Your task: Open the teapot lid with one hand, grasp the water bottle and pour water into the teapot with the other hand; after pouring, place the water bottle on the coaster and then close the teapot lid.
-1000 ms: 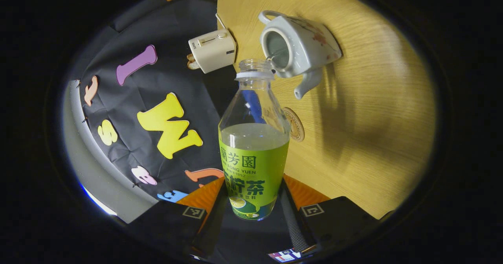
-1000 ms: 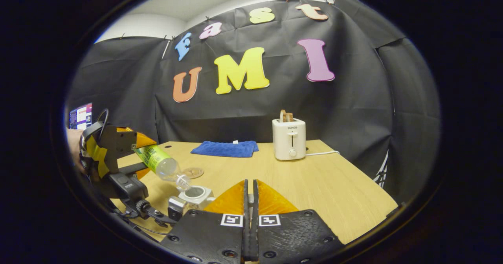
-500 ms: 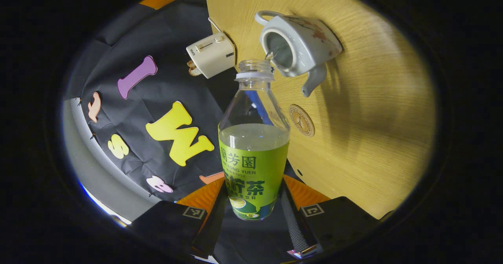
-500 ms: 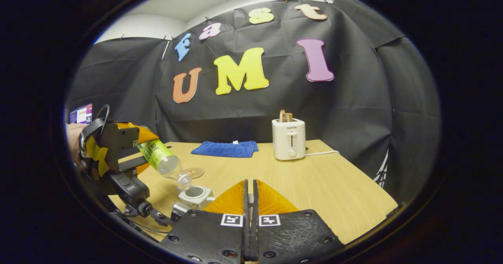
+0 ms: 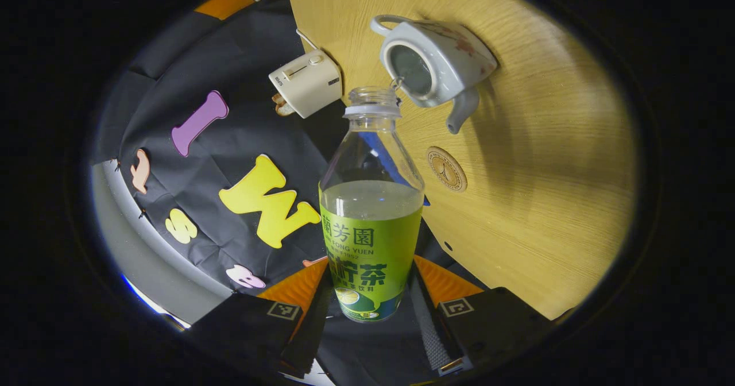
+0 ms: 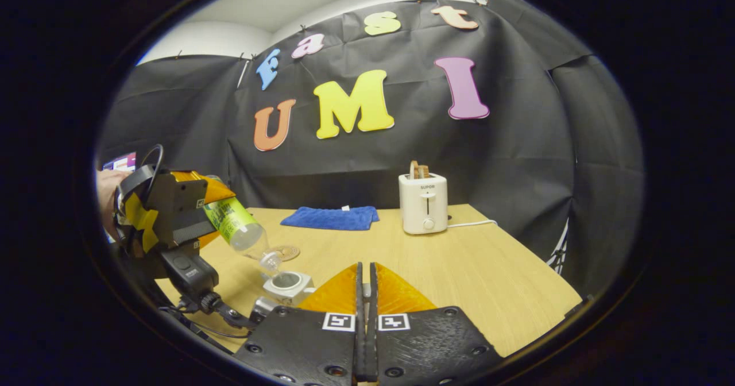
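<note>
Tilted water bottle (image 5: 370, 202) half full, mouth over open teapot (image 5: 433, 64)

My left gripper view looks steeply down, close over the teapot (image 5: 433, 64); my right gripper view faces level across the table (image 6: 459, 271); both share teapot and toaster (image 6: 424, 203).

Glossy teapot (image 5: 439, 61) (seemingly ceramic), matt wood-grain table (image 5: 545, 162)

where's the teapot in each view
left gripper view: teapot at top centre, lid off, just beyond the mouth of the bottle held by the left gripper.
right gripper view: teapot low and left of centre, under the tilted bottle, partly behind the right gripper.
shared landmark: the toaster at the table's far edge.
</note>
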Demonstrator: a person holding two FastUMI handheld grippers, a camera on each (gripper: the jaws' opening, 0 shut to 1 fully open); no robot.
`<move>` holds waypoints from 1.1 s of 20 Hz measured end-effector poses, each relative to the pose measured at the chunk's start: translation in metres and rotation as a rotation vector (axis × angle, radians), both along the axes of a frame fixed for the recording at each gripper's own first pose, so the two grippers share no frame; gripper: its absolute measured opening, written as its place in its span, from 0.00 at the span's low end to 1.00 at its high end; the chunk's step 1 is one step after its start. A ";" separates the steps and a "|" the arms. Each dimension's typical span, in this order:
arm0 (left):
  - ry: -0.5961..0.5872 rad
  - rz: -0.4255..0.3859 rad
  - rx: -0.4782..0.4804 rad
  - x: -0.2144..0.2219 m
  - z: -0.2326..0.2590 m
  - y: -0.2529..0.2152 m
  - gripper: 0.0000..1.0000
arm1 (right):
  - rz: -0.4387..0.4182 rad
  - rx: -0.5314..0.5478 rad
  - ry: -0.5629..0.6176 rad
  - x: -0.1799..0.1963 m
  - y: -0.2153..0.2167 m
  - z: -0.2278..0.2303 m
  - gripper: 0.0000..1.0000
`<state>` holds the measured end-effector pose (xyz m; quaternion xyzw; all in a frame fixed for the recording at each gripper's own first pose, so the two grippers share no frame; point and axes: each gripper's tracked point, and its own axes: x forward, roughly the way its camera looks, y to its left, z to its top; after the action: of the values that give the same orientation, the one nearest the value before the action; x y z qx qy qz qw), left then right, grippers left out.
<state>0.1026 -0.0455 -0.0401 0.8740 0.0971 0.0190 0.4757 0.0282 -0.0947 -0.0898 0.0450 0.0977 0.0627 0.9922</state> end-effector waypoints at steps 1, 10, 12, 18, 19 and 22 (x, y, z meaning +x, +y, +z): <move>0.001 -0.008 0.014 0.000 0.001 -0.002 0.74 | -0.002 0.001 0.000 0.000 -0.001 0.000 0.00; -0.011 -0.024 0.080 0.002 0.009 -0.008 0.74 | -0.001 0.006 0.004 -0.001 -0.002 -0.002 0.00; -0.008 -0.028 0.086 0.003 0.009 -0.009 0.73 | -0.002 0.007 0.004 -0.001 -0.003 -0.003 0.00; -0.005 -0.031 0.076 0.004 0.009 -0.010 0.70 | -0.004 0.007 0.003 -0.001 -0.003 -0.002 0.00; -0.006 -0.038 0.077 0.004 0.009 -0.012 0.73 | -0.004 0.008 0.003 -0.001 -0.003 -0.002 0.00; -0.017 -0.037 0.056 0.006 0.011 -0.008 0.70 | -0.004 0.007 0.004 -0.001 -0.003 -0.002 0.00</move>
<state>0.1087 -0.0535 -0.0288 0.8886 0.0760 0.0204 0.4519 0.0275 -0.0973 -0.0920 0.0489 0.0993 0.0608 0.9920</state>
